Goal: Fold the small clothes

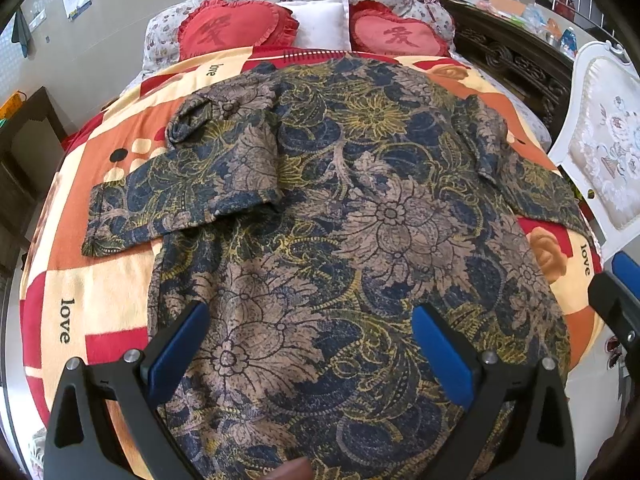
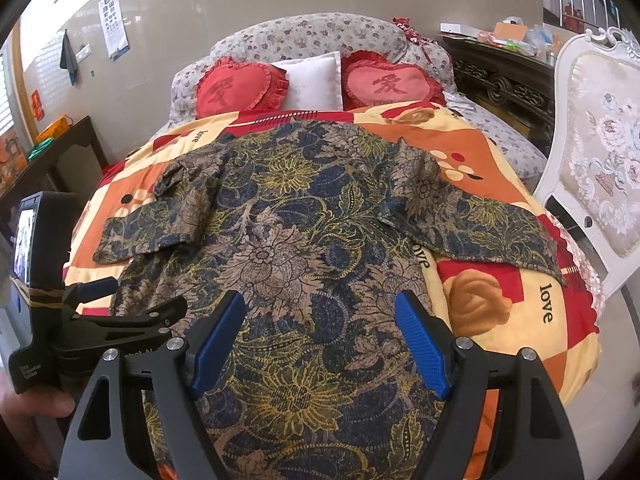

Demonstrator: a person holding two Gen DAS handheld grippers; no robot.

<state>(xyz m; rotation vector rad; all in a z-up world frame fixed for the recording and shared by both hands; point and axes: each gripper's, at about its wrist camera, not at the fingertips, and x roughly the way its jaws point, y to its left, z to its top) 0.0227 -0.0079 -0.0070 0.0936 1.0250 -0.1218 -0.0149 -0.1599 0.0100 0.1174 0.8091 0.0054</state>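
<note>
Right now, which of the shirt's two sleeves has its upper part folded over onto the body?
The sleeve on the picture's left. Its shoulder fabric overlaps the patterned shirt, while the other sleeve lies spread out flat on the blanket.

Shirt [image 1: 340,216]: navy, tan & mustard floral/paisley print all over. Blanket [image 1: 96,292] under it: orange, cream & red blocks w/ black "love" text, peach roses at 3 o'clock. At 12 o'clock, 2 red heart cushions [image 1: 236,26] flank a white pillow [image 1: 320,22]; tool pads [image 2: 424,344] blue, frames black.
</note>
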